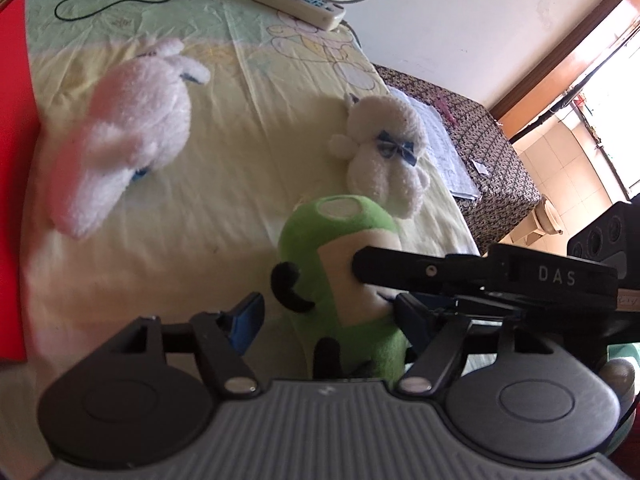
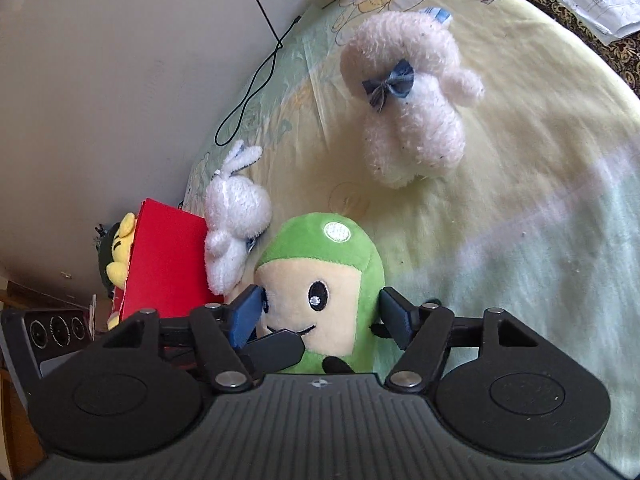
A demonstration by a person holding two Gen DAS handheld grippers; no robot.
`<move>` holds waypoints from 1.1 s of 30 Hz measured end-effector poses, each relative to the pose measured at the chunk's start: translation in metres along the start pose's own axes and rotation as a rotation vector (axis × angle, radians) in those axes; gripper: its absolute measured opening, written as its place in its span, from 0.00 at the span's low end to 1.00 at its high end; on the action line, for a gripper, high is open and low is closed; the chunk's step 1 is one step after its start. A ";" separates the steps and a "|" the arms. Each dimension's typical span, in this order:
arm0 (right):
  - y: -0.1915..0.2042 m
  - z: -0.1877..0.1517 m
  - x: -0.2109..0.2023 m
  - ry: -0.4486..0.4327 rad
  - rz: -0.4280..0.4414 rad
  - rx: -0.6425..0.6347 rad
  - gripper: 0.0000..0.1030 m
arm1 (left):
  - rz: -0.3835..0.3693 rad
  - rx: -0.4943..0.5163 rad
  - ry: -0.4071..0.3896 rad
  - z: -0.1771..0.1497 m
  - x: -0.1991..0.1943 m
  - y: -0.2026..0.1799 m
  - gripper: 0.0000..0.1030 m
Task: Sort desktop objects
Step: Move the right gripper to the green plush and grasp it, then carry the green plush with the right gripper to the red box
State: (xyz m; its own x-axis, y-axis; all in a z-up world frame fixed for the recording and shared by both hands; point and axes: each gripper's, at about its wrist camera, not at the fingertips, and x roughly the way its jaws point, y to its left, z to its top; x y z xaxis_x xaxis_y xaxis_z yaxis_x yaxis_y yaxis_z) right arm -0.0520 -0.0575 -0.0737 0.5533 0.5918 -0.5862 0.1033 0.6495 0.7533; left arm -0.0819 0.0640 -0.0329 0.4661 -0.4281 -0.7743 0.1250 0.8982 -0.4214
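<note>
A green plush doll [image 1: 320,236] with a cream face [image 2: 316,256] stands upright on the pale yellow sheet [image 1: 224,168]. It sits between the fingers of both grippers. My left gripper [image 1: 332,316] is open, with a strip of sheet showing between its left pad [image 1: 248,318] and the doll. My right gripper [image 2: 320,316] is open too, with its blue pads [image 2: 394,320] close beside the doll's sides and no visible squeeze. One right finger [image 1: 372,268] lies against the doll's face in the left wrist view. One left finger [image 2: 280,348] crosses the doll's chin in the right wrist view.
A white plush rabbit [image 1: 132,128] [image 2: 236,216] lies beside a red box [image 1: 12,160] [image 2: 168,260] that holds a yellow plush [image 2: 120,252]. A cream plush with a blue bow [image 1: 384,152] [image 2: 412,120] lies beyond the doll. A power strip [image 1: 296,0] and papers [image 1: 440,140] lie further off.
</note>
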 end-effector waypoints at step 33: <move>0.120 -0.004 -0.050 -0.271 0.206 -0.239 0.62 | 0.033 0.315 -0.375 0.017 -0.151 -0.028 0.63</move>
State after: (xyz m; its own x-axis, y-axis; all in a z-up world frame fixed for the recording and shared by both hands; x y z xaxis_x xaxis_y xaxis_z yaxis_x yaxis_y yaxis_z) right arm -0.0709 -0.0073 0.0447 0.7434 0.5943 -0.3068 -0.2095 0.6425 0.7371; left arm -0.1411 0.1057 0.1038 0.7504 -0.3854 -0.5370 0.3365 0.9220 -0.1914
